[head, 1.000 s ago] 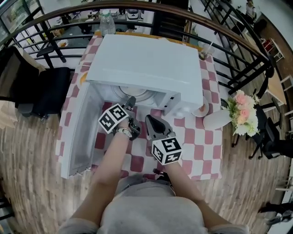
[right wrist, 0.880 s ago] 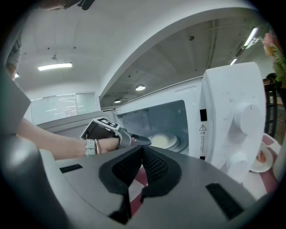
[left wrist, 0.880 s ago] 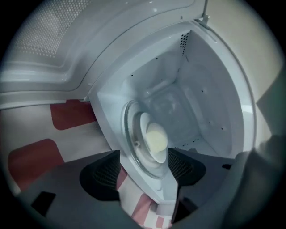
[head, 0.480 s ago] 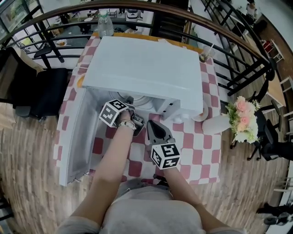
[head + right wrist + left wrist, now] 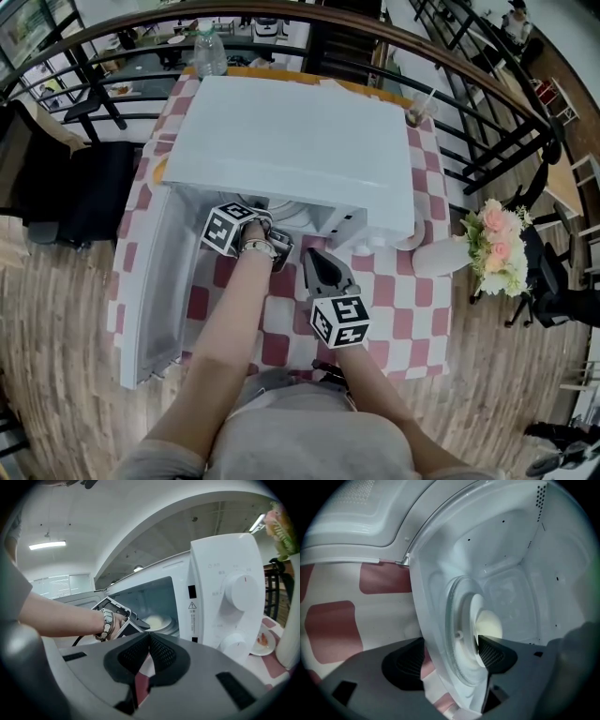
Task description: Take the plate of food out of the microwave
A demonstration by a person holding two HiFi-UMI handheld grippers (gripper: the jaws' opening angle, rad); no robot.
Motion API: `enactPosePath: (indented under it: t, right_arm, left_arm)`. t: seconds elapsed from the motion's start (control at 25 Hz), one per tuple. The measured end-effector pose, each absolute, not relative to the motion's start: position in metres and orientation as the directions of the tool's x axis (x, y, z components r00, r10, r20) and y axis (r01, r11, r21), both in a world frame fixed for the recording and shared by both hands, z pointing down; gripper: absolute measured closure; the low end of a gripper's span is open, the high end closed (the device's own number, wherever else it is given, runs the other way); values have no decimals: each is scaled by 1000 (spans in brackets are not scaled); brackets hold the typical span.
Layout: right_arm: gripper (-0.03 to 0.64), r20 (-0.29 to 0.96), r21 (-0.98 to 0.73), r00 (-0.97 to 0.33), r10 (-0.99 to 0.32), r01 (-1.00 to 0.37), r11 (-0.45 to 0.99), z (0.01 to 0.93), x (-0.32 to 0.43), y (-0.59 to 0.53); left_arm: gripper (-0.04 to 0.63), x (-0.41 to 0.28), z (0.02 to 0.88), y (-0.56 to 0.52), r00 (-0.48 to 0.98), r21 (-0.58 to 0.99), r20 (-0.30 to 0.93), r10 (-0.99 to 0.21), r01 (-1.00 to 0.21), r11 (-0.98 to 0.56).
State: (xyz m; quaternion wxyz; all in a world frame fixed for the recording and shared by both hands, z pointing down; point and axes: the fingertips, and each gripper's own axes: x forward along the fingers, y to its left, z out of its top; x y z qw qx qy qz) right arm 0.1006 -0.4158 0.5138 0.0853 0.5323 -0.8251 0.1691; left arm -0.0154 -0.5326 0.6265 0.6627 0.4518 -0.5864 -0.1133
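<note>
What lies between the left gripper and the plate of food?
In the left gripper view, only the microwave sill and the glass turntable edge lie before the plate. The left gripper has its jaws opening astride both, gripping nothing.

mouth: microwave cavity open to the front | left: door swung wide, walls off that side (long white panel) | right: vase and small dish close beside the casing, tight there | front: checked tablecloth bare, free approach to the mouth

microwave: white | tablecloth: red-white check | plate: white | flowers: pink
</note>
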Motion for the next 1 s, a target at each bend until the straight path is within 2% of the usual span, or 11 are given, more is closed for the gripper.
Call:
enactPosePath:
  t: [0.6, 1.0]
  right_arm:
    - [594, 314, -181, -427, -848, -903, 388, 510, 98, -405]
    - [594, 298, -188, -438, -848, -898, 397, 505, 93, -400]
  left_arm:
    - [255, -15, 627, -513, 319, 749, 660, -680, -348, 563]
    - [302, -17, 624, -497, 328, 771, 636, -698, -306, 558]
